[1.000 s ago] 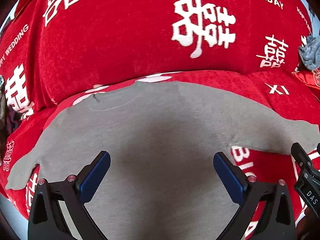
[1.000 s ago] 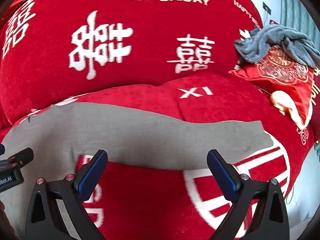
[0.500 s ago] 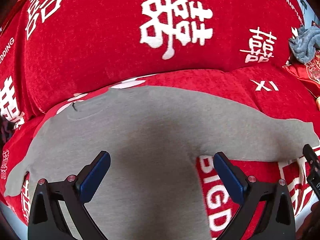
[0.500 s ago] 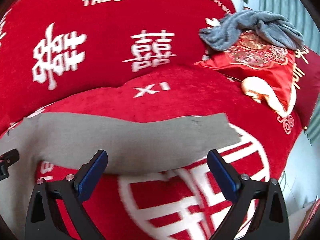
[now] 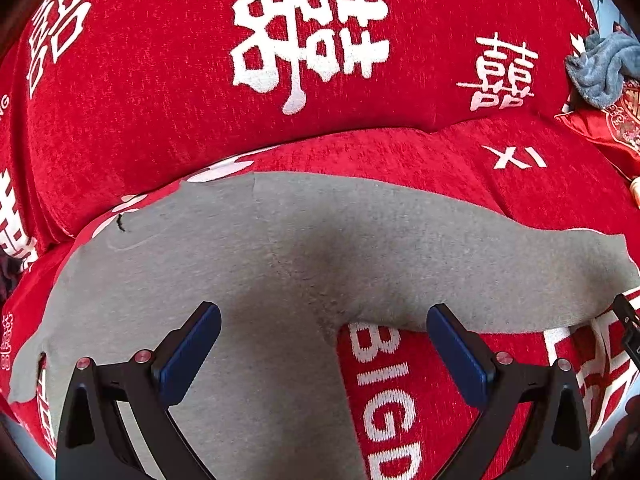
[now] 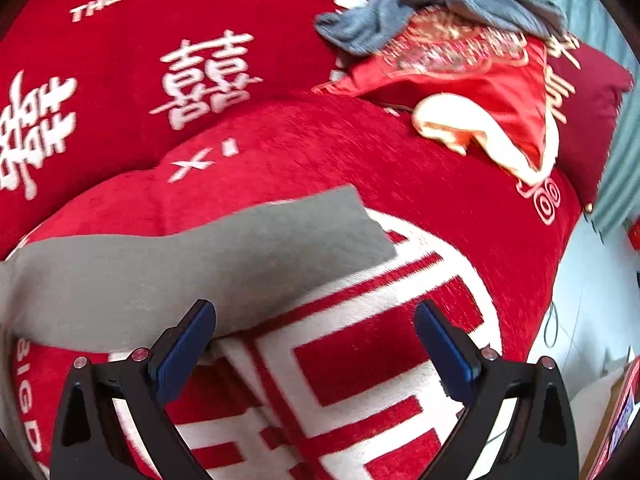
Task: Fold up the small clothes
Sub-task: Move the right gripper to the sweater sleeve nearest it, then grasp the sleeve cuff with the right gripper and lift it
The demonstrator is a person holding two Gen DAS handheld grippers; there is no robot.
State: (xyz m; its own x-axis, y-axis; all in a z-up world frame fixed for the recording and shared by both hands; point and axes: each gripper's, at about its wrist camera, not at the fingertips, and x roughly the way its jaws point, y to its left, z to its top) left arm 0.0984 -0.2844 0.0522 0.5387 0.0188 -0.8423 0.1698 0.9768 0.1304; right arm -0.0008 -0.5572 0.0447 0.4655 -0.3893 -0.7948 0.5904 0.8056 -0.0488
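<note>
Blue-padded and spread wide, the left tool point(image 5: 323, 354) hangs empty over the body of a grey long-sleeved top point(image 5: 248, 280), just by the armpit where its sleeve branches off. The right tool point(image 6: 315, 350) is equally wide open and holds nothing; its left pad point(image 6: 182, 354) sits over the lower edge of that sleeve point(image 6: 192, 268), while the other pad is out over the bare cover. In the left view a corner of the right tool shows at the far right edge, near the cuff.

The top lies flat and face-down-or-up I cannot say, spread across the seat of a sofa under a red cover point(image 5: 420, 152) printed with white double-happiness characters and the words "BIGDAY". Its neckline is toward the backrest, one sleeve stretched out straight toward the right end of the seat, the other trailing off the left front edge.

Against the right armrest leans a red embroidered satin cushion point(image 6: 492, 92), with a crumpled blue-grey cloth point(image 6: 440, 0) heaped on top of it. Pale floor point(image 6: 592, 300) shows beyond the sofa's right end.
</note>
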